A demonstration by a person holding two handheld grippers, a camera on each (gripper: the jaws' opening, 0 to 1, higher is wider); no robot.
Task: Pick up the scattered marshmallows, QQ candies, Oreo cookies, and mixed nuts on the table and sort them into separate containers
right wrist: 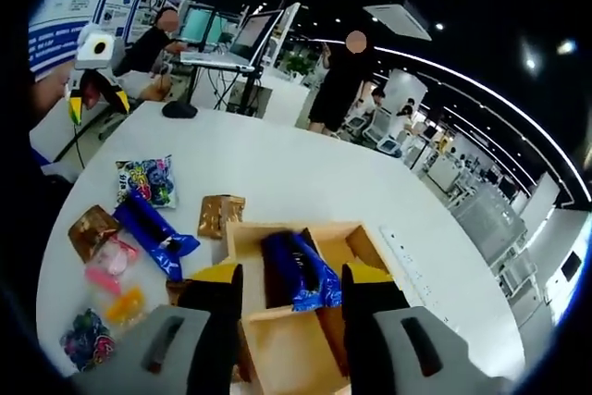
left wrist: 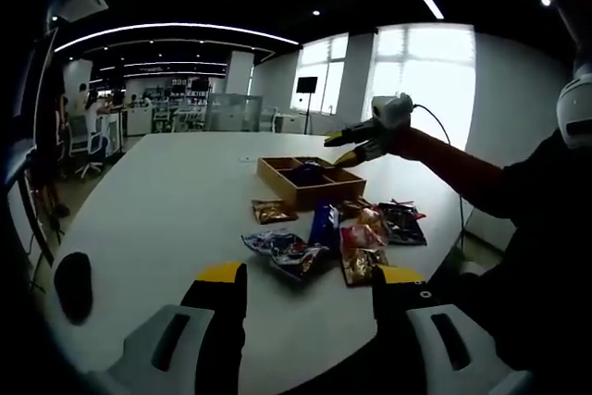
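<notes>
The wooden divided tray (right wrist: 277, 339) sits out on the white table (left wrist: 166, 201), and everything is best placed from it. The right gripper (right wrist: 289, 289) hangs directly over the tray with its yellow-tipped jaws set wide apart and nothing between them. Below the gap lies a blue Oreo packet (right wrist: 301, 270) inside one of the tray's compartments. I'd judge the gripper is poised there because that packet has just gone into its slot, or is about to be adjusted; which one I can't tell. In the left gripper view the same gripper shows as an outstretched arm reaching over the tray's far side (left wrist: 370, 141).

The rest of the snacks lie in a loose heap on the table just beside the tray, on the person's side. These include another blue Oreo packet (right wrist: 153, 228), a gold-brown packet (right wrist: 220, 213) near the tray's corner, a colourful patterned packet (right wrist: 146, 178) further out, a pink sweet packet (right wrist: 111, 270), and a brown one (right wrist: 92, 228). So most of the sorting looks undone.

The left gripper (left wrist: 310, 289) is held back near the table edge, well apart from the tray, jaws wide and empty. The heap lies between it and the tray, with a red-and-gold packet (left wrist: 363, 261) just ahead of its right jaw. It seems parked to take the next piece. A dark computer mouse (left wrist: 72, 286) rests off to its left.
</notes>
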